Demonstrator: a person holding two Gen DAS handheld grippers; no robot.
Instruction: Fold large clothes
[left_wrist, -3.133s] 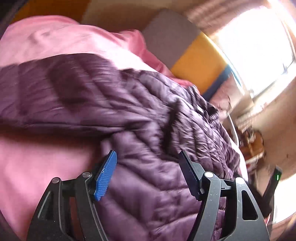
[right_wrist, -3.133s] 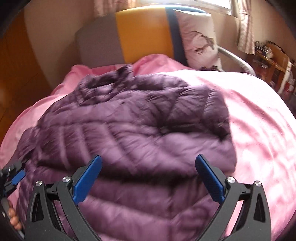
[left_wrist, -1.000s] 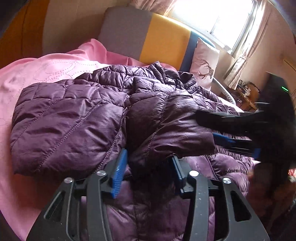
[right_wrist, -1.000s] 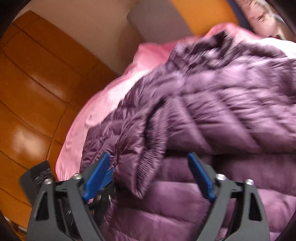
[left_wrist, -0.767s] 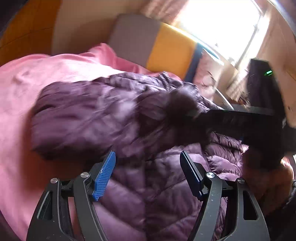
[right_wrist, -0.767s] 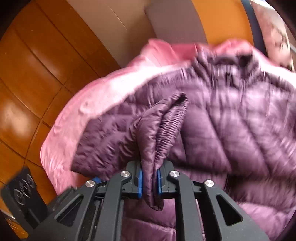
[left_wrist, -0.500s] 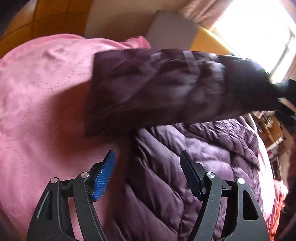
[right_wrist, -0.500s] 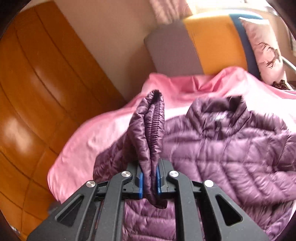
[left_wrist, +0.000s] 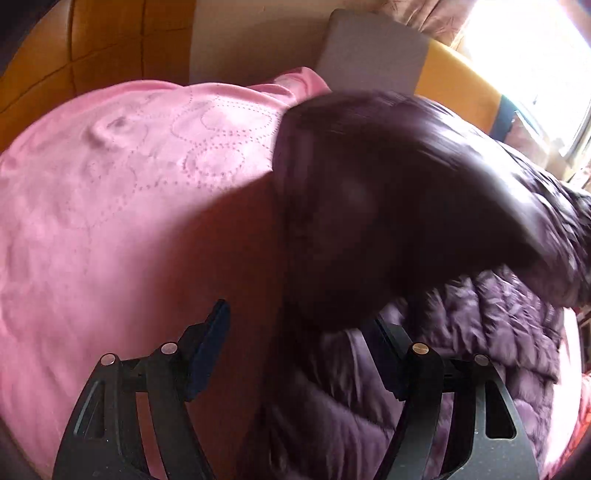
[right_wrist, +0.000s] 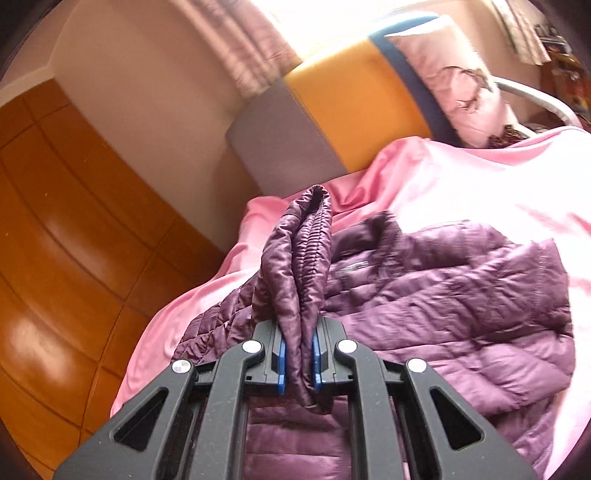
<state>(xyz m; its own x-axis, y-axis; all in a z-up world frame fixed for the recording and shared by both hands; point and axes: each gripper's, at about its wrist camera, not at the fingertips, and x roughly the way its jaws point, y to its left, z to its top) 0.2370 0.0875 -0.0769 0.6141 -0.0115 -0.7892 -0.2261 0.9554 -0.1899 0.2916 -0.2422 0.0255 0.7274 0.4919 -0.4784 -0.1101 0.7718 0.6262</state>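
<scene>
A purple quilted down jacket (right_wrist: 461, 295) lies spread on a pink bedspread (right_wrist: 480, 177). My right gripper (right_wrist: 297, 363) is shut on the elastic cuff of one sleeve (right_wrist: 299, 266) and holds it up above the jacket. In the left wrist view that lifted sleeve (left_wrist: 388, 206) is a dark blurred band across the middle, above the jacket body (left_wrist: 480, 332). My left gripper (left_wrist: 299, 343) is open and empty, low over the jacket's left edge and the pink bedspread (left_wrist: 129, 206).
A headboard in grey, yellow and blue (right_wrist: 332, 107) stands at the far end with a deer-print pillow (right_wrist: 461, 81). A wooden panelled wall (right_wrist: 66, 240) runs along the left. A bright window (left_wrist: 535, 48) and cluttered shelves (right_wrist: 565, 55) are at the right.
My right gripper has closed on the sleeve cuff and lifted it up off the jacket. My left gripper let go, opened and drew back to the jacket's left edge.
</scene>
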